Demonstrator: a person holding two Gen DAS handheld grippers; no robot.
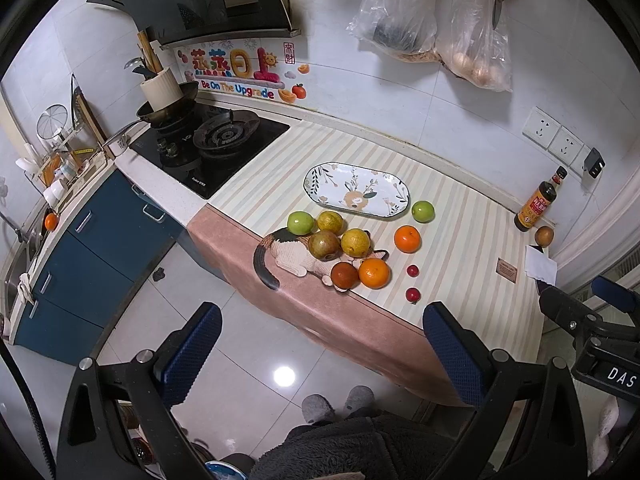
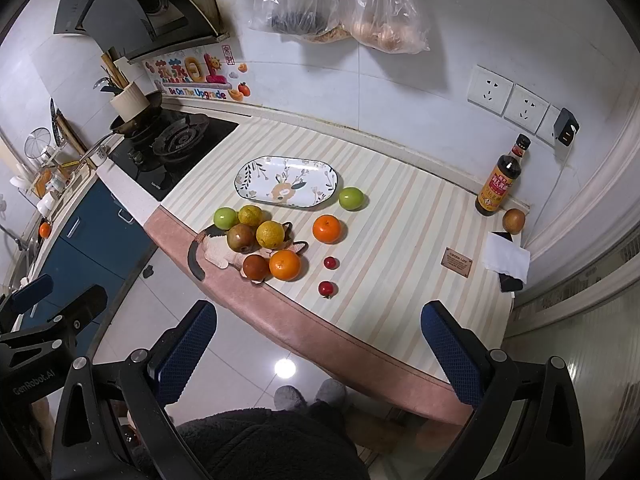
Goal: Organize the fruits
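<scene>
An empty oval floral plate (image 1: 356,189) (image 2: 286,182) lies on the striped counter. In front of it, several fruits sit piled on a cat-shaped mat (image 1: 288,258) (image 2: 216,254): a green apple (image 1: 300,223) (image 2: 224,217), yellow citrus (image 1: 355,242) (image 2: 270,234), brown fruits and an orange (image 1: 374,273) (image 2: 284,265). Apart lie another orange (image 1: 407,239) (image 2: 327,229), a green apple (image 1: 423,211) (image 2: 351,198) and two small red fruits (image 1: 412,295) (image 2: 327,289). My left gripper (image 1: 322,350) and right gripper (image 2: 318,346) are open and empty, held back from the counter's front edge, above the floor.
A sauce bottle (image 1: 538,202) (image 2: 500,178) and a brown fruit (image 2: 513,220) stand at the far right, with a phone under white paper (image 2: 507,260). A gas stove (image 1: 212,144) with a pan is at the left. Plastic bags (image 2: 340,4) hang on the wall.
</scene>
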